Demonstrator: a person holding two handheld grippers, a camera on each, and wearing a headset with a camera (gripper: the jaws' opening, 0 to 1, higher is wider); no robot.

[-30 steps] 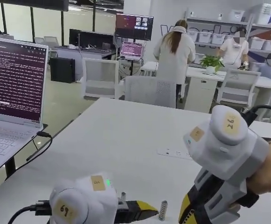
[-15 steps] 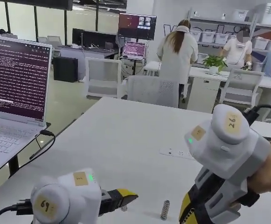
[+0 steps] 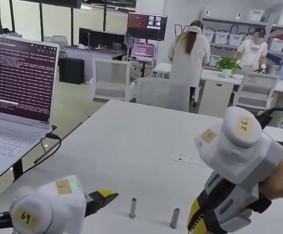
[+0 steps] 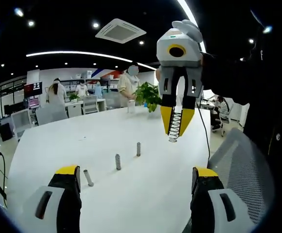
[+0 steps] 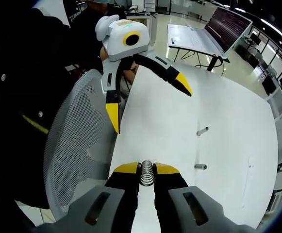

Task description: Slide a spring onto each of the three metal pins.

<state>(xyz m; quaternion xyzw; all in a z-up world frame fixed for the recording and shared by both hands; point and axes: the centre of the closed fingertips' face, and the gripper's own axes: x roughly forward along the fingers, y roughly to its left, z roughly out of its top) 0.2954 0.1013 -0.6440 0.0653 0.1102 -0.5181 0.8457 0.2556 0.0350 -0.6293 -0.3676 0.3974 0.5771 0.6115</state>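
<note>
Two sprung metal pins (image 4: 117,161), one bare steel pin (image 4: 88,177); our right gripper (image 5: 146,168) pinches a silver coil spring (image 4: 174,126), left gripper (image 4: 137,171) open.

1. the right gripper (image 5: 146,169) pinches a spring (image 5: 146,175) between its yellow-tipped jaws.
2. the left gripper (image 5: 150,109) hangs opposite, jaws spread wide.
3. a pin (image 5: 202,130) and a second pin (image 5: 200,166) stand apart on the white table (image 5: 228,121).

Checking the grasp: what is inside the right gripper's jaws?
A spring, pinched between the right gripper's yellow tips. One end pokes out past the tips; the coils pressed against the pads are covered.
</note>
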